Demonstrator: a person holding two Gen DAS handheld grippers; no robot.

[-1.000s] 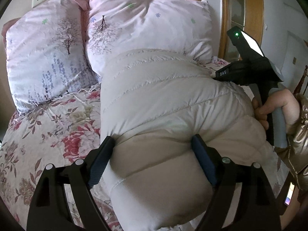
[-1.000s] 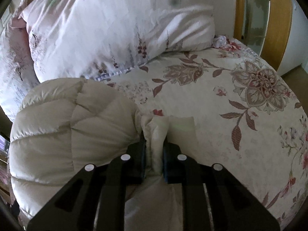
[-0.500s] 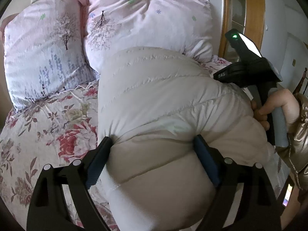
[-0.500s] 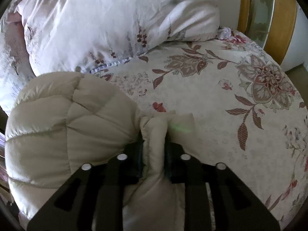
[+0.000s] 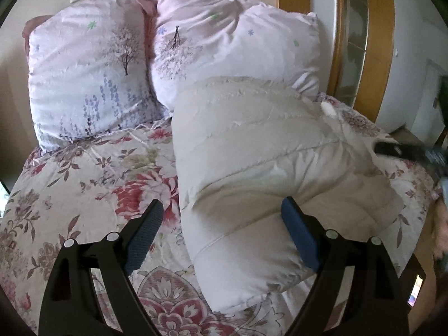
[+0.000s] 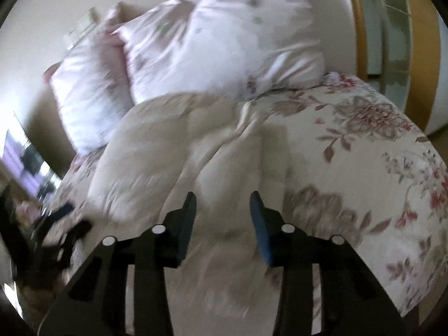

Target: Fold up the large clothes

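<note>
1. Flowered bedspread point(image 5: 84, 184) covers the bed, with two pink pillows point(image 5: 89, 84) at its head.
2. A folded cream puffy coat point(image 5: 257, 151) lies on the bedspread, touching one pillow.
3. Left gripper point(image 5: 222, 219) stands wide apart, pads not squeezing the coat.
4. Right gripper point(image 6: 222, 204) has just been opening; its jaws are apart above the coat, holding nothing.

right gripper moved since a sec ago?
Yes. The right gripper backed away from the pillows and let go of the coat; its jaws have just been opening.
</note>
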